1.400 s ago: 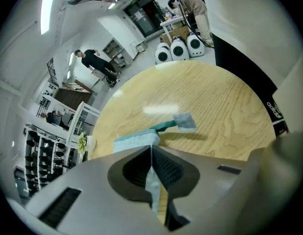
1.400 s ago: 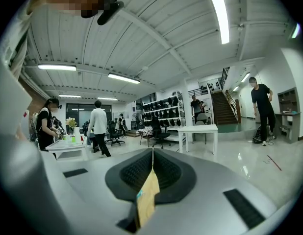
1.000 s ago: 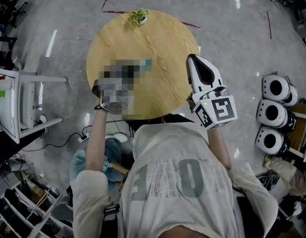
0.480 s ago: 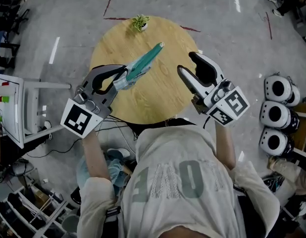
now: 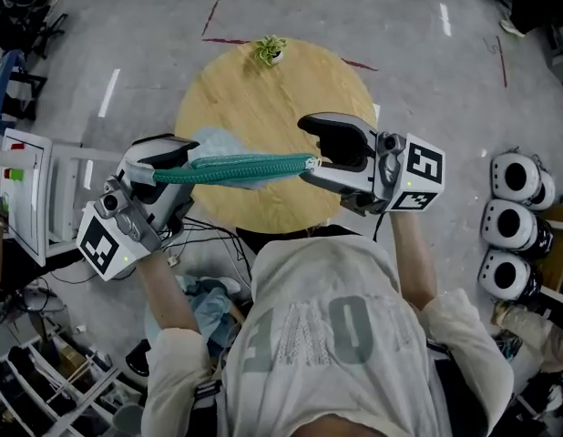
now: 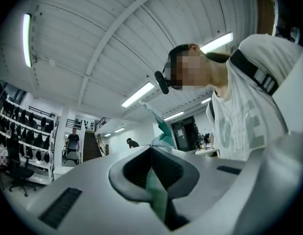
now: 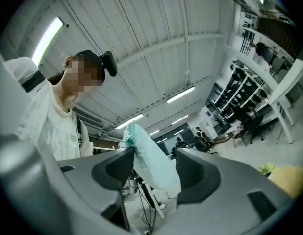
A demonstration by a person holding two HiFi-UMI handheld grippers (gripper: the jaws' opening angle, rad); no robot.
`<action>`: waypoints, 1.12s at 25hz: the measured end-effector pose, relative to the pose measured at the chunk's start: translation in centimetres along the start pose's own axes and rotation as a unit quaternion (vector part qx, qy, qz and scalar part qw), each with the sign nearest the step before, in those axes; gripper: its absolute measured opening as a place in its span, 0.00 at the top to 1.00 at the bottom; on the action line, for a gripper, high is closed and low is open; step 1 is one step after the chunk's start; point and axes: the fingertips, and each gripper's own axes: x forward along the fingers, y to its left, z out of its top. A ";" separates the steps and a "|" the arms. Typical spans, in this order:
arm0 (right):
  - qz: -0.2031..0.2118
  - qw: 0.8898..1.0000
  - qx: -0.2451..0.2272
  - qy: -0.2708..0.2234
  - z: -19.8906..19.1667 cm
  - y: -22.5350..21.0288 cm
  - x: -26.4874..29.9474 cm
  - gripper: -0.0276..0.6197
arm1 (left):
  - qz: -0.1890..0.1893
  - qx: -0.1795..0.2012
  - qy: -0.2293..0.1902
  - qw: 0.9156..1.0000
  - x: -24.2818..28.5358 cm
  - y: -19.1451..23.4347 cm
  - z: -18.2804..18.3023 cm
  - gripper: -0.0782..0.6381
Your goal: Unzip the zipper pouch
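A teal zipper pouch (image 5: 245, 166) hangs level in the air above the near edge of the round wooden table (image 5: 263, 98). My left gripper (image 5: 168, 167) is shut on its left end; in the left gripper view the pouch (image 6: 161, 131) runs up from between the closed jaws of the left gripper (image 6: 151, 148). My right gripper (image 5: 309, 150) stands at the pouch's right end, its jaws opening. In the right gripper view the pouch (image 7: 150, 161) lies between the wide jaws of the right gripper (image 7: 154, 170), against the left one, with a gap to the right one.
A small potted plant (image 5: 271, 51) stands at the table's far edge. A white rack (image 5: 26, 189) is on the floor to the left, and white round devices (image 5: 518, 176) sit to the right. Cables lie on the floor under the table's near side.
The left gripper swung down and left, turning the pouch from slanted to level. The right gripper moved in to the pouch's right end, and its jaws went from shut to wide.
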 end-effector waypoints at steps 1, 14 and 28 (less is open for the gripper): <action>0.022 1.000 0.002 0.000 -0.1 0.8 0.7 0.55 | 0.003 -0.004 -0.013 1.000 -0.5 0.1 0.4 0.85; 0.113 0.993 -0.017 -0.009 1.5 4.7 3.0 0.55 | 0.018 -0.019 -0.057 0.998 -1.1 -0.3 1.7 0.85; 0.021 0.998 -0.061 -0.003 1.3 3.4 4.0 0.91 | 0.135 -0.037 0.001 0.990 -1.9 2.6 -2.0 0.85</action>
